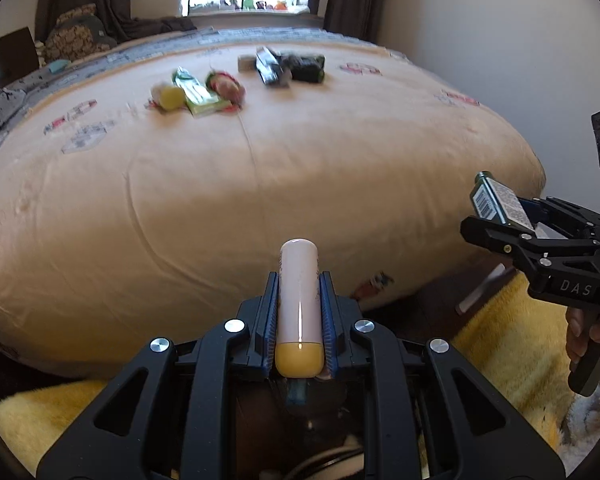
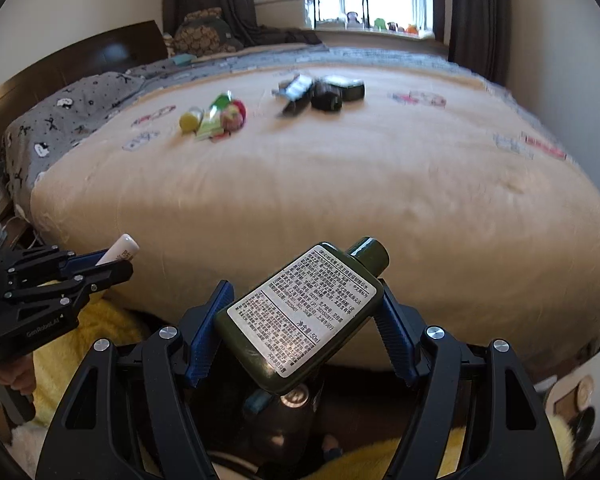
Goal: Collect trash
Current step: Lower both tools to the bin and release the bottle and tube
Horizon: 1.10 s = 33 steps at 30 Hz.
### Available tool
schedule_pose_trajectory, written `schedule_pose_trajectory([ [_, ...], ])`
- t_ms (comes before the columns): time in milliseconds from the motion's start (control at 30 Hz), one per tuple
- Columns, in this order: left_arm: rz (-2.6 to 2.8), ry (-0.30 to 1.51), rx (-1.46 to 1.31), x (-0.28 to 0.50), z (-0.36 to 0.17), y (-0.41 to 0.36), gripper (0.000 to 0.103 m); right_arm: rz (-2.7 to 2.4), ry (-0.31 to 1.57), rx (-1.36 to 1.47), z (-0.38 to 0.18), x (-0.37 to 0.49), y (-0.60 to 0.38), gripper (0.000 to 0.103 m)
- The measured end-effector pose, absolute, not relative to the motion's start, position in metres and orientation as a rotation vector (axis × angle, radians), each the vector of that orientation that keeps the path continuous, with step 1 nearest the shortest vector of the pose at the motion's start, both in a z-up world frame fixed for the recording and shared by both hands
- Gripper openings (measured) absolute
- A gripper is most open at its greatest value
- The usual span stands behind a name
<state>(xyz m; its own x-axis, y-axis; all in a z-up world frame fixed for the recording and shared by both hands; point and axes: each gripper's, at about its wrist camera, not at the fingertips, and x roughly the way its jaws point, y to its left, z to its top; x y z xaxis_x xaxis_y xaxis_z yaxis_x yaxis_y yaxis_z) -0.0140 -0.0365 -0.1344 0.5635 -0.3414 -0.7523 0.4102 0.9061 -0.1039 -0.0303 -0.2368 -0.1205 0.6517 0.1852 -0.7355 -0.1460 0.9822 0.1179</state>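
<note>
My left gripper [image 1: 299, 280] is shut on a white tube with a yellow cap [image 1: 299, 304], held off the near edge of the bed; it also shows in the right wrist view [image 2: 120, 252]. My right gripper [image 2: 304, 288] is shut on a dark green bottle [image 2: 300, 312] with a white printed label, held tilted; it also shows in the left wrist view [image 1: 500, 204]. More trash lies far back on the bed: colourful wrappers with a yellow item [image 1: 198, 92] [image 2: 216, 118] and dark packets [image 1: 290, 65] [image 2: 320, 92].
The bed with a beige blanket [image 1: 260, 184] fills the middle. A yellow fluffy rug [image 1: 496, 328] lies on the floor below both grippers. A grey pillow [image 2: 72, 116] and dark headboard [image 2: 60, 68] are at left. A window is behind the bed.
</note>
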Motion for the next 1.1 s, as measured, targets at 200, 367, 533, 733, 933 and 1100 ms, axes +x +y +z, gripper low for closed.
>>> schedule_pose_trajectory([
  [200,-0.494,1.001,0.080,-0.020,-0.177,-0.042,0.018,0.209,0.965,0.068,-0.158,-0.034,-0.224,0.071],
  [367,-0.517,1.124,0.080,-0.020,-0.213,-0.045,0.018,0.214,1.064,0.046,-0.182,-0.030,-0.210,0.071],
  [533,-0.549,1.210,0.067,-0.017,-0.236,-0.048,0.018,0.227,1.125,0.067,-0.197,-0.029,-0.203,0.071],
  [733,-0.547,1.227,0.053,-0.012,-0.240,-0.046,0.019,0.233,1.137,0.097,-0.201,-0.027,-0.205,0.071],
  [933,-0.528,1.211,0.061,-0.014,-0.237,-0.046,0.044,0.226,1.118,0.112,-0.198,-0.025,-0.214,0.085],
  [1100,-0.482,1.165,0.061,-0.010,-0.220,-0.039,0.054,0.191,1.087,0.117,-0.188,-0.023,-0.222,0.086],
])
